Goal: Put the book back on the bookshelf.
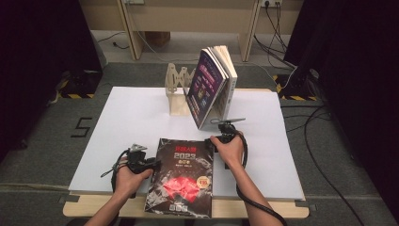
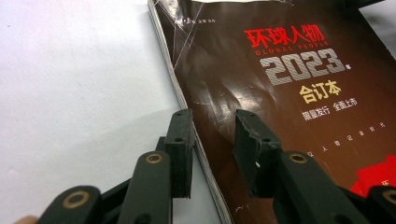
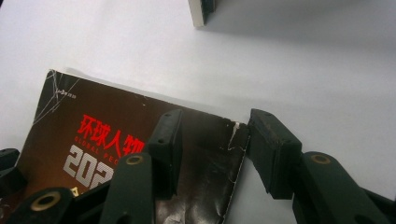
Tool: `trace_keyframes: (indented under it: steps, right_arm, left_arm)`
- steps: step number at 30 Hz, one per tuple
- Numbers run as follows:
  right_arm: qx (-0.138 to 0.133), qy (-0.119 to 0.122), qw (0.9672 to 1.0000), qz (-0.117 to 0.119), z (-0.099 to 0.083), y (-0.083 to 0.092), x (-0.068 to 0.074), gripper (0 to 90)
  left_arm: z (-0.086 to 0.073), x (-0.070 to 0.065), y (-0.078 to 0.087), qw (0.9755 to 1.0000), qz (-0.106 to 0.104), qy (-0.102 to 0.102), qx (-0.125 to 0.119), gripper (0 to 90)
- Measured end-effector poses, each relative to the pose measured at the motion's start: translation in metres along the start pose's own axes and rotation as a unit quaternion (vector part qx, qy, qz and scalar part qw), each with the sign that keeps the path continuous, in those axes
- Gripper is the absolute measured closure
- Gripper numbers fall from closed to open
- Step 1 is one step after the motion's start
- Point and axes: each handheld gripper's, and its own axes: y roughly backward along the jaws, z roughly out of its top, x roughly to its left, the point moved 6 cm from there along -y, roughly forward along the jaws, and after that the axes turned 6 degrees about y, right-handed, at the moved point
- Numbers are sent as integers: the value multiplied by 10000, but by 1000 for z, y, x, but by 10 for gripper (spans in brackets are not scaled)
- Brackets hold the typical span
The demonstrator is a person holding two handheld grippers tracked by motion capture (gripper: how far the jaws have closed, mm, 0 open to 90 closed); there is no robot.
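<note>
My left tongs (image 2: 212, 154) stand part open, straddling the left edge of the dark magazine (image 1: 181, 176) without pressing it. My right tongs (image 3: 212, 154) gape wider astride its far right corner, gripping nothing. The magazine lies flat at the near edge of the white tabletop (image 1: 122, 122). Beyond it, books (image 1: 211, 87) lean on a wooden rack (image 1: 176, 92).

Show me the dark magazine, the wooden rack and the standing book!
dark magazine (image 1: 181, 176): high view, middle of its cover.
wooden rack (image 1: 178, 89): high view, its zigzag side panel.
standing book (image 1: 207, 87): high view, its purple front cover.
</note>
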Motion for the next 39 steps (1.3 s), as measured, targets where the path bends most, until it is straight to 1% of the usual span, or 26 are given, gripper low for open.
trace_keyframes:
  steps: [2, 3, 4, 5, 7, 10, 12, 14, 15, 16, 17, 18, 20, 22, 24, 27, 29, 30, 32, 33, 34, 35, 36, 37, 38, 39]
  right_arm:
    - [-60, -55, 9999, 118, 0, 1, -1, 570]
    - [-15, -154, 9998, 144, -1, 3, 0, 570]
    - [-10, -156, 9997, 168, -3, 3, -1, 570]
    - [51, -151, 9997, 183, -5, 3, -1, 578]
    - [-14, -153, 9996, 225, -7, 3, -2, 587]
    - [-6, -136, 9997, 227, -7, 3, -1, 585]
    - [38, -169, 9995, 259, -8, 3, 0, 584]
    - [24, -202, 9994, 284, -8, 3, 1, 587]
    - [6, -241, 9992, 320, -9, 3, 2, 601]
    - [72, -240, 9988, 409, -10, 3, 2, 610]
    - [112, -338, 9979, 545, -11, 3, 4, 611]
    - [158, -290, 9978, 573, -13, 3, 6, 613]
    - [219, -266, 9974, 629, -16, 2, 9, 615]
    - [213, -190, 9979, 582, -16, 2, 12, 648]
    - [183, -218, 9976, 626, -15, 6, 14, 701]
    - [247, -55, 9979, 601, -14, 11, 17, 770]
    - [231, 39, 9975, 668, -13, 14, 19, 831]
    - [234, 12, 9969, 753, -12, 17, 21, 857]
    - [174, -22, 9958, 897, -10, 22, 24, 873]
    - [161, -1, 9958, 900, -9, 24, 26, 874]
    - [90, 15, 9956, 930, -8, 26, 28, 875]
    - [35, 27, 9953, 968, -6, 29, 30, 875]
    - [-57, 15, 9951, 984, -5, 32, 32, 875]
    - [-127, 25, 9951, 981, -3, 35, 33, 876]
    - [-233, 43, 9950, 969, -1, 39, 35, 876]
    - [-306, 54, 9950, 953, 0, 42, 35, 876]
  left_arm:
    - [0, 0, 0, 10000, 1, -9, -8, 671]
    - [0, 0, 0, 10000, 2, -10, -10, 670]
    - [0, 0, 0, 10000, 4, -6, -17, 671]
    - [0, 0, 0, 10000, 1, 0, -23, 673]
    - [0, 0, 0, 10000, 0, -6, -31, 674]
    - [0, 0, 0, 10000, 0, 0, -30, 673]
    - [-1, -1, 0, 10000, 0, 18, -36, 673]
    - [-1, -1, 0, 10000, 2, 7, -34, 673]
    - [0, 0, 0, 10000, 4, 3, -29, 673]
    - [0, 0, 0, 10000, 7, 6, -23, 673]
    - [0, 0, 0, 10000, 9, -1, -23, 673]
    - [0, -1, 0, 10000, 9, 2, -28, 672]
    - [-1, -1, 0, 10000, 0, 3, -28, 672]
    - [-1, -1, 0, 10000, 10, -12, -36, 670]
    - [-1, -1, 0, 10000, 19, -34, -37, 669]
    - [-1, -1, 0, 10000, 26, -61, -34, 665]
    - [-1, -1, 0, 10000, 27, -73, -35, 663]
    - [-1, -1, 0, 10000, 25, -79, -35, 662]
    - [-1, -1, 0, 9999, 7, -90, -46, 657]
    - [-1, -1, 0, 10000, -9, -86, -41, 653]
    - [0, -1, 0, 10000, -30, -74, -27, 648]
    - [0, 0, 0, 9999, -89, -52, -24, 640]
    - [0, 0, 0, 9999, -143, -23, -22, 632]
    - [1, -1, 0, 9997, -220, 24, -71, 629]
    - [2, -1, 1, 9996, -255, 41, -101, 615]
    - [3, -2, 1, 9996, -246, 14, -141, 594]
